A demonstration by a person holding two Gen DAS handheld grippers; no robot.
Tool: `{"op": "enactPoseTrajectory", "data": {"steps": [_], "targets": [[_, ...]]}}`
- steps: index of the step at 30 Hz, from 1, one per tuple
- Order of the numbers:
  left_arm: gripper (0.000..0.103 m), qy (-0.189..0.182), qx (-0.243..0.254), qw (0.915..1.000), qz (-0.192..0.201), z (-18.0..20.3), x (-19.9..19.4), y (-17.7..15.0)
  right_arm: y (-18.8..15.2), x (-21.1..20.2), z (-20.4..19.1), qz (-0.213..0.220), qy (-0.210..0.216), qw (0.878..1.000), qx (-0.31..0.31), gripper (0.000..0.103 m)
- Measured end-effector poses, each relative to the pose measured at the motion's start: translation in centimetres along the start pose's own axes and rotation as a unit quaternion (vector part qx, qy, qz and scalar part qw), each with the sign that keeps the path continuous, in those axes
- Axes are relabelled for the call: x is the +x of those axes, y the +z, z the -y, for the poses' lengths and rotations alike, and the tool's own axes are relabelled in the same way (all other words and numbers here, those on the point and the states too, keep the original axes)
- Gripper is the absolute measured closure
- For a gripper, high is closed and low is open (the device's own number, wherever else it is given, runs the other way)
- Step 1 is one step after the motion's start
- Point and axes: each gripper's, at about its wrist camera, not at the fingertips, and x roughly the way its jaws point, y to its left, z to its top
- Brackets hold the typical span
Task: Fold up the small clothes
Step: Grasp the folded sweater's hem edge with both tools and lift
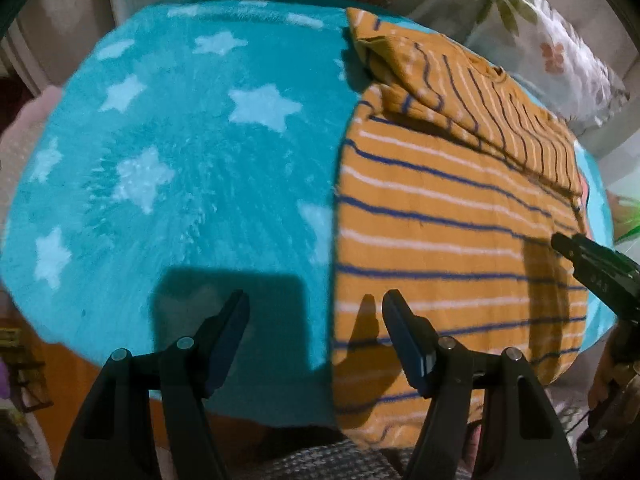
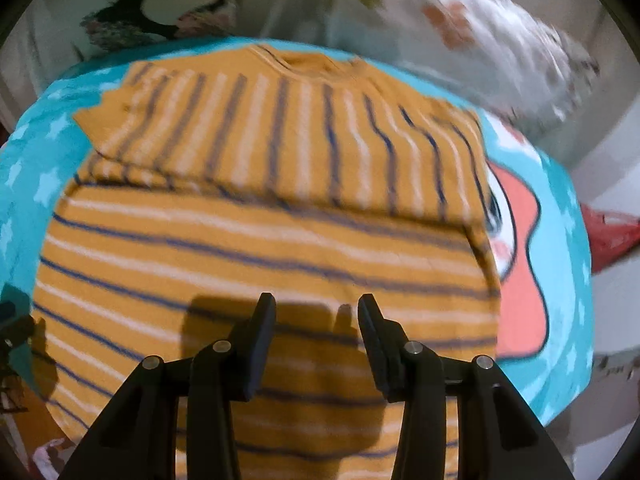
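The small mustard-orange knit shirt (image 2: 260, 248) carried thin blue and white stripes. The fleecy turquoise blanket (image 1: 180, 160) bore pale stars and, at right, a coral patch (image 2: 520, 292).

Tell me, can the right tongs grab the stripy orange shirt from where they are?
Probably yes. The right tongs hang open right above the orange striped shirt, with nothing between them and the cloth. The shirt lies flat, so they would need to pinch an edge or fold.

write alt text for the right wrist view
An orange striped shirt, its top folded down, lies on a teal star-print blanket. The right hand-held gripper hovers open above it, holding nothing.
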Motion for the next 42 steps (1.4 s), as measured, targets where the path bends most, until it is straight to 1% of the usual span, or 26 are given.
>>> {"op": "enactPoseTrajectory", "data": {"steps": [3,7,9,13,15,17,20,21,23,24,25,27,29,30,31,32,33,36,39,41,42], "targets": [[0.035,0.023,0.015,0.9995,0.015,1.7,-1.1,-1.6,-2.9,0.4,2.4,-0.015,0.009,1.000,0.021,0.057],[0.035,0.045,0.029,0.9982,0.026,3.9,-2.1,-3.7,-6.4,0.3,5.1,-0.029,0.014,0.999,0.040,0.057],[0.035,0.053,0.034,0.9975,0.031,4.8,-2.3,-4.7,-8.0,0.1,6.4,-0.031,0.016,0.998,0.048,0.052],[0.035,0.051,0.032,0.9976,0.033,6.5,-2.4,-6.4,-10.5,-0.6,8.4,-0.031,0.011,0.998,0.053,0.051],[0.035,0.049,0.028,0.9980,0.030,6.8,-2.2,-7.2,-11.7,-0.8,9.3,-0.031,0.010,0.998,0.054,0.048],[0.035,0.038,0.014,0.9989,0.024,6.7,-1.9,-8.0,-12.8,-1.1,9.9,-0.028,0.015,0.998,0.057,0.045],[0.035,0.006,-0.030,0.9993,0.019,4.7,-1.3,-8.8,-14.0,-1.4,11.8,-0.021,0.041,0.996,0.078,0.044],[0.035,-0.016,-0.052,0.9983,0.021,3.5,-1.0,-9.2,-14.4,-1.4,12.4,-0.018,0.059,0.994,0.089,0.043],[0.034,-0.041,-0.075,0.9960,0.025,2.0,-0.7,-9.7,-15.3,-1.4,13.8,-0.011,0.104,0.988,0.115,0.043],[0.034,-0.060,-0.092,0.9935,0.027,0.9,-0.4,-10.1,-16.0,-1.5,14.5,-0.008,0.125,0.984,0.129,0.043],[0.034,-0.072,-0.104,0.9916,0.026,0.1,-0.1,-10.3,-16.5,-1.6,14.9,-0.005,0.137,0.981,0.139,0.043],[0.033,-0.083,-0.120,0.9889,0.027,-0.8,0.1,-10.5,-17.3,-1.5,16.2,0.001,0.156,0.974,0.162,0.043],[0.030,-0.109,-0.127,0.9854,0.031,-1.4,0.5,-10.8,-18.1,-1.3,17.3,0.003,0.177,0.966,0.187,0.042],[0.029,-0.126,-0.129,0.9831,0.029,-1.5,0.9,-10.8,-18.5,-1.0,18.1,0.004,0.194,0.960,0.200,0.041],[0.029,-0.148,-0.132,0.9797,0.026,-1.5,1.3,-11.0,-18.8,-1.0,18.4,0.005,0.211,0.954,0.212,0.039],[0.029,-0.177,-0.137,0.9744,0.020,-1.3,1.9,-11.2,-19.2,-1.0,18.6,0.006,0.228,0.948,0.221,0.036],[0.028,-0.197,-0.140,0.9702,0.014,-1.1,2.5,-11.3,-19.4,-0.8,18.8,0.007,0.241,0.943,0.228,0.032],[0.028,-0.238,-0.141,0.9609,-0.009,0.1,4.2,-12.1,-19.5,-0.5,19.0,0.009,0.271,0.932,0.239,0.028],[0.028,-0.261,-0.132,0.9559,-0.026,1.4,5.3,-12.7,-19.7,0.3,18.3,-0.008,0.295,0.924,0.245,0.028],[0.028,-0.261,-0.129,0.9563,-0.028,1.7,5.5,-13.0,-20.7,1.6,17.6,-0.032,0.317,0.914,0.251,0.028],[0.028,-0.262,-0.129,0.9559,-0.029,1.9,5.6,-13.0,-20.9,2.1,17.2,-0.039,0.321,0.912,0.252,0.028]]}}
